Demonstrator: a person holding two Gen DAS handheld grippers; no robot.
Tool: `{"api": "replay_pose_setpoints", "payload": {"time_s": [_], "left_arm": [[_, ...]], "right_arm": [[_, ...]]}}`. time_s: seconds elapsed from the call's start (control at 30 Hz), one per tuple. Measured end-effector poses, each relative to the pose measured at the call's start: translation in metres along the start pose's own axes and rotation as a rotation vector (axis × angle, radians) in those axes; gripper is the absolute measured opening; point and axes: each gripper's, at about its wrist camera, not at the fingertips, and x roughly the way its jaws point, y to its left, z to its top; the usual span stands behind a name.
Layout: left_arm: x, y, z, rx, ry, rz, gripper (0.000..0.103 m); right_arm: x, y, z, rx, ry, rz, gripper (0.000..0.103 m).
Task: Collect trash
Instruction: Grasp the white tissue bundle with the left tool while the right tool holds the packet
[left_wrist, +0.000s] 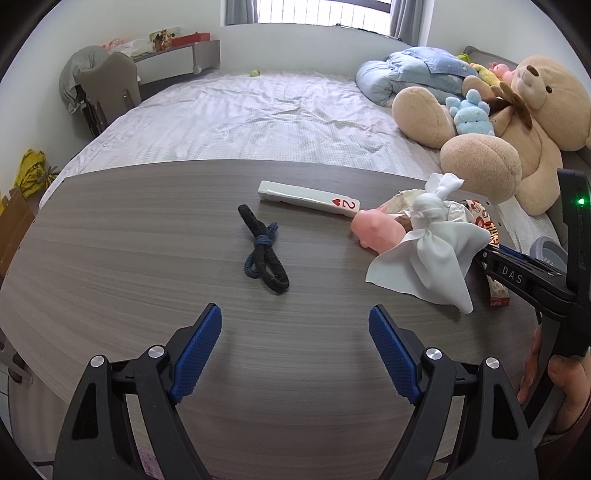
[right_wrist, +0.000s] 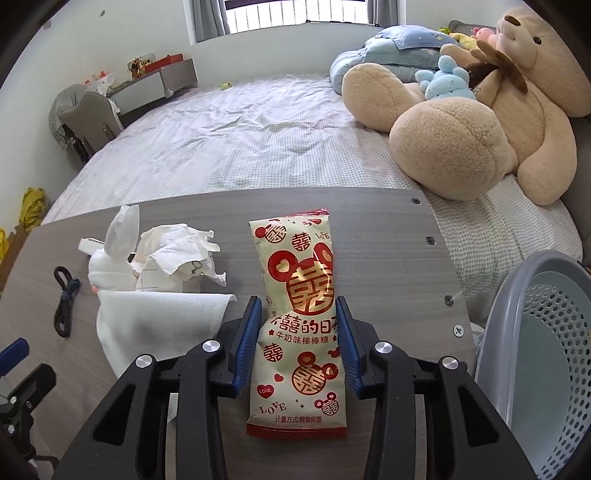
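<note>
Candy wrapper (right_wrist: 298, 332) pinched within right claw (right_wrist: 299, 325).

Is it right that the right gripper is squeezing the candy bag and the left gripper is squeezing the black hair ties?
Not quite. The left gripper is open and empty; the black hair ties lie untouched ahead of it, per the left wrist view. The right gripper does squeeze the candy bag.
</note>
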Motion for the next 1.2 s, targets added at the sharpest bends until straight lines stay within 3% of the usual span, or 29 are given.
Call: {"api": "replay_pose_setpoints", "payload": {"time_s": [0.33, 0.6, 0.9, 1.0, 1.07, 1.2], "left_arm": [[0.002, -0.029, 0.006, 0.028, 0.01, -0.046, 0.08], [0.004, -0.07, 0.018, 0.054, -0.027, -0.1, 0.085], [0.026, -0.1, 0.032, 0.066, -0.045, -0.086, 0.085], [0.034, -0.105, 0.033, 0.087, -0.032, -0.081, 0.069], [0.041, -0.108, 0.033, 0.094, 0.001, -0.096, 0.045], [0.04, -0.11, 0.025, 0.108, 0.033, -0.125, 0.02]], "right_arm": [[-0.044, -0.024, -0.023, 0.078, -0.053, 0.035, 0.038], [-0.074, -0.052, -0.051, 0.139, -0.05, 0.073, 0.038], [-0.088, -0.068, -0.06, 0.173, -0.075, 0.125, 0.038], [-0.087, -0.073, -0.062, 0.188, -0.07, 0.139, 0.038], [-0.085, -0.076, -0.064, 0.198, -0.063, 0.146, 0.038], [-0.087, -0.079, -0.067, 0.208, -0.065, 0.153, 0.038]]}}
